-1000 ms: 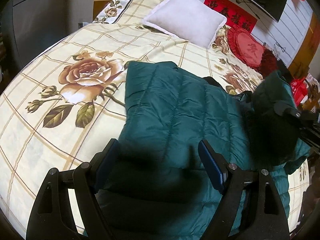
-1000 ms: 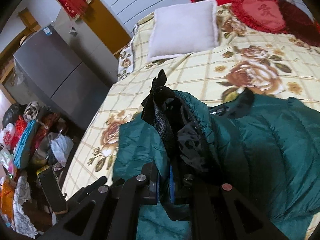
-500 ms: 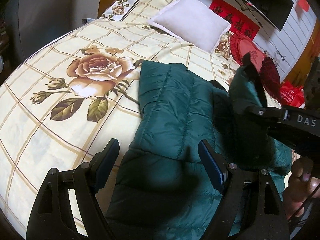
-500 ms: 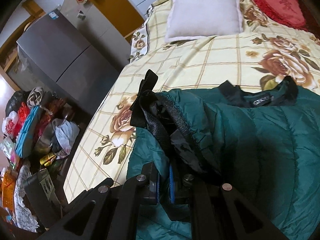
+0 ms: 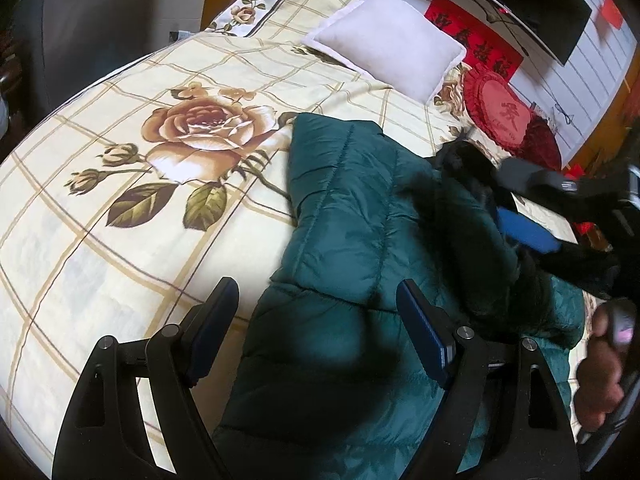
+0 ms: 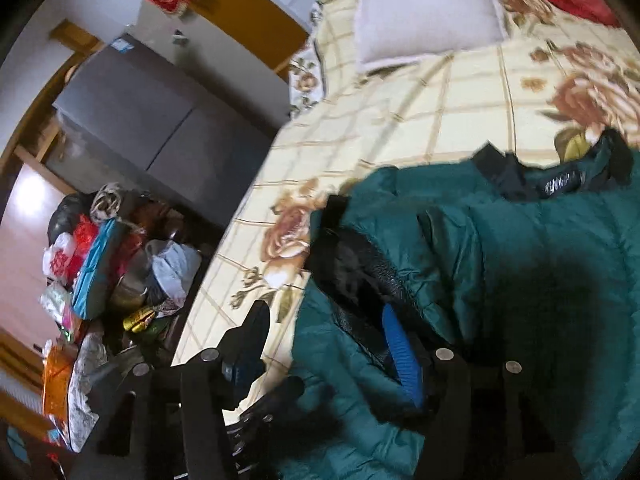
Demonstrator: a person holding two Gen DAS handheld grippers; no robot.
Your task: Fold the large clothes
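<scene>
A dark green quilted puffer jacket (image 5: 360, 216) lies on a bed with a cream rose-print cover (image 5: 160, 208). My left gripper (image 5: 316, 328) is open and empty, hovering over the jacket's left lower edge. My right gripper (image 6: 328, 340) is open, its blue pads apart; the black-lined sleeve end (image 6: 352, 264) lies between and above its fingers on the jacket (image 6: 540, 264). The right gripper also shows in the left wrist view (image 5: 532, 216), over the jacket's right side, with the holding hand (image 5: 604, 360) below it.
A white pillow (image 5: 384, 40) and a red round cushion (image 5: 500, 112) lie at the head of the bed. A grey cabinet (image 6: 152, 120) and a heap of bags and clutter (image 6: 104, 264) stand on the floor left of the bed.
My right gripper has opened and let go of the sleeve, which now lies folded across the jacket. The left gripper has shifted slightly left and stays open.
</scene>
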